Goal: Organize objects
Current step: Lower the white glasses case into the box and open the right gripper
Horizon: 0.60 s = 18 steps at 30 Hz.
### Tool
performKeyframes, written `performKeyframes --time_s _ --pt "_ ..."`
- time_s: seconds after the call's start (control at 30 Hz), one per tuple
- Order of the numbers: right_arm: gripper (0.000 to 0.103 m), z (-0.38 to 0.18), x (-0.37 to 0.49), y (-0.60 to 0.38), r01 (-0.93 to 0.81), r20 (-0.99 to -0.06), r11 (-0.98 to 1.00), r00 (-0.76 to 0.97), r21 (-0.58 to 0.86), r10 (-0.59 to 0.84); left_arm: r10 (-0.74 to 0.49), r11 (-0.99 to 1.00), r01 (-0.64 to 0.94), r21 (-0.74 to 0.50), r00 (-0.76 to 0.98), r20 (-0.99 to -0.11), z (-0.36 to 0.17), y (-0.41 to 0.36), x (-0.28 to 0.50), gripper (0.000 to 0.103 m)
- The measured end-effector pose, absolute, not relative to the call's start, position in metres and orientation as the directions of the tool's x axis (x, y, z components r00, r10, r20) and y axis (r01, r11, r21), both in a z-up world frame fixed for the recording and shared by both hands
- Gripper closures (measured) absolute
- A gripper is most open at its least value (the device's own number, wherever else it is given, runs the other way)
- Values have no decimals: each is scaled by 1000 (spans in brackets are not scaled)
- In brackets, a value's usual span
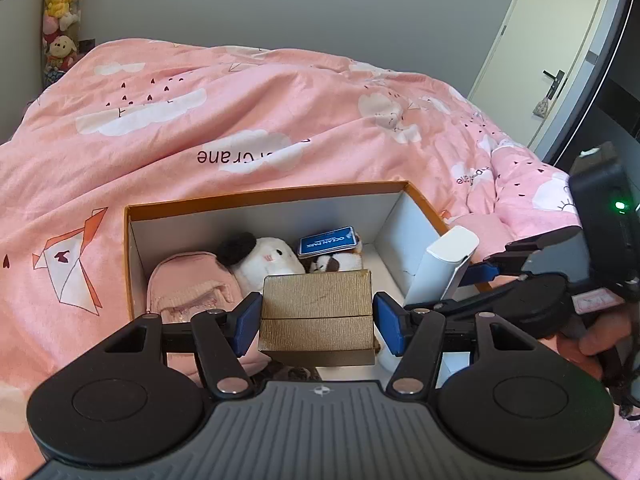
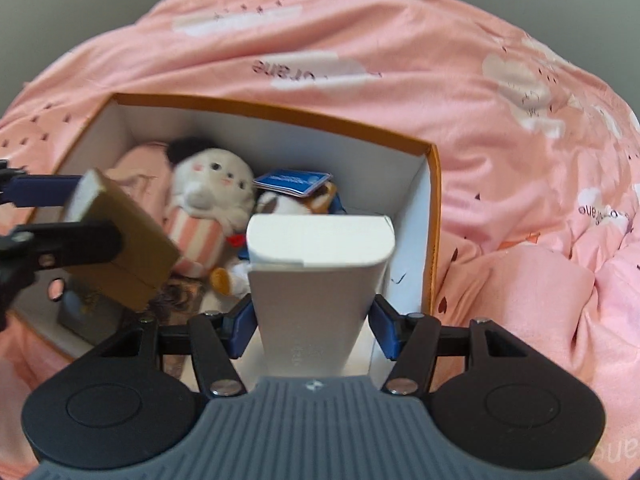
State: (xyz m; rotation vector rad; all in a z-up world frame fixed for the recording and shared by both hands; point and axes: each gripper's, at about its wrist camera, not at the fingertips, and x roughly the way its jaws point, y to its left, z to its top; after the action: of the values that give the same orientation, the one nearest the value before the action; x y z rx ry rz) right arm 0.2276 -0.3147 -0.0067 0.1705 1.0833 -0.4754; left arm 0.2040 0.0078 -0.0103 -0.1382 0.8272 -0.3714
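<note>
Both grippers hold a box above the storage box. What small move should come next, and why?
Probably lower the left gripper and set the gold box near the front of the orange storage box. It already hangs over that part, while the plush toy and pink backpack fill the back.

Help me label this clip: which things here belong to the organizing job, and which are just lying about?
Job:
gold box in left gripper
white box in right gripper
orange storage box
plush toy, pink backpack, blue card inside

Lying about:
pink duvet
hanging plush toys
door
</note>
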Motion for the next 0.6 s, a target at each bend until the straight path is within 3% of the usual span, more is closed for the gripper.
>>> performKeyframes --time_s 0.6 --pt "41 -38 273 -338 485 -841 836 315 -255 -439 -391 919 283 -273 583 -712 -22 7 228 34"
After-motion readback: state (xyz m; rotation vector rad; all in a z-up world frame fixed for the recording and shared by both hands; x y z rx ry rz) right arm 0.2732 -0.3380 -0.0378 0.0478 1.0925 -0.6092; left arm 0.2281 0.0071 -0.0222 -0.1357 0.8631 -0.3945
